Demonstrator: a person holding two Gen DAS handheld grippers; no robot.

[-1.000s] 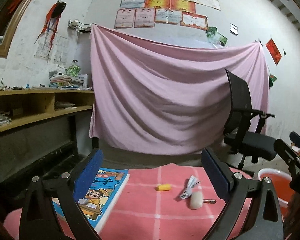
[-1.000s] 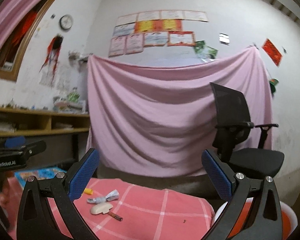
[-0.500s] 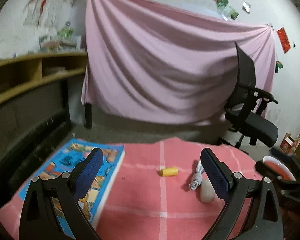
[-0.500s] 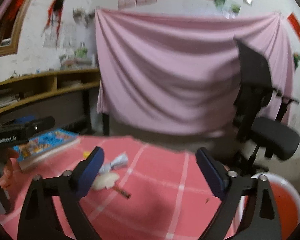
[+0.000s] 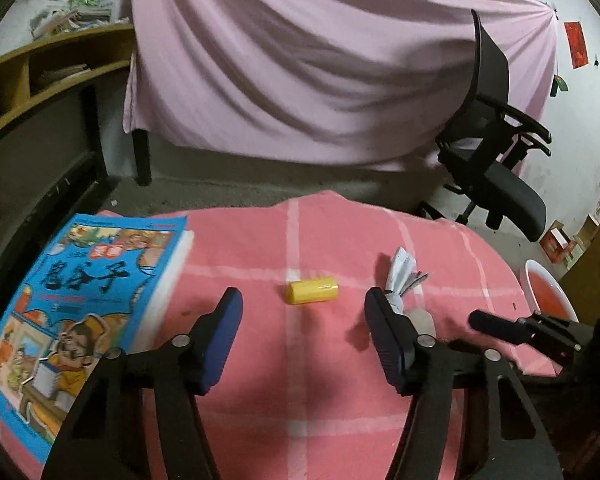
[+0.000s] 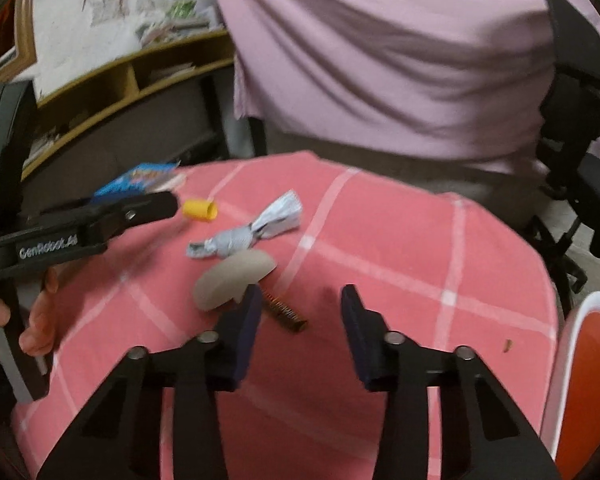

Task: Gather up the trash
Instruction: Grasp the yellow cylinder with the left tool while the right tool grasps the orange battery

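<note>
On the pink checked tablecloth (image 5: 292, 360) lie a small yellow cap (image 5: 311, 290), a crumpled white and grey paper wrapper (image 5: 400, 276), a beige shell-shaped piece (image 6: 232, 276) and a small brown spring (image 6: 285, 313). My left gripper (image 5: 302, 322) is open and empty, low over the cloth, with the yellow cap just beyond its fingertips. My right gripper (image 6: 298, 312) is open and empty, its tips around the near end of the spring, the beige piece by its left finger. The left gripper also shows in the right wrist view (image 6: 100, 220), near the cap (image 6: 199, 210).
A blue picture book (image 5: 84, 304) lies on the cloth's left side. A red basin with a white rim (image 6: 588, 384) stands off the table's right edge. A black office chair (image 5: 496, 152) and a hung pink sheet (image 5: 320, 64) are behind. Wooden shelves (image 5: 52, 72) are at the left.
Both grippers have tilted down and come closer to the table. The trash now lies just ahead of their tips, and both jaws have narrowed somewhat while staying open.
</note>
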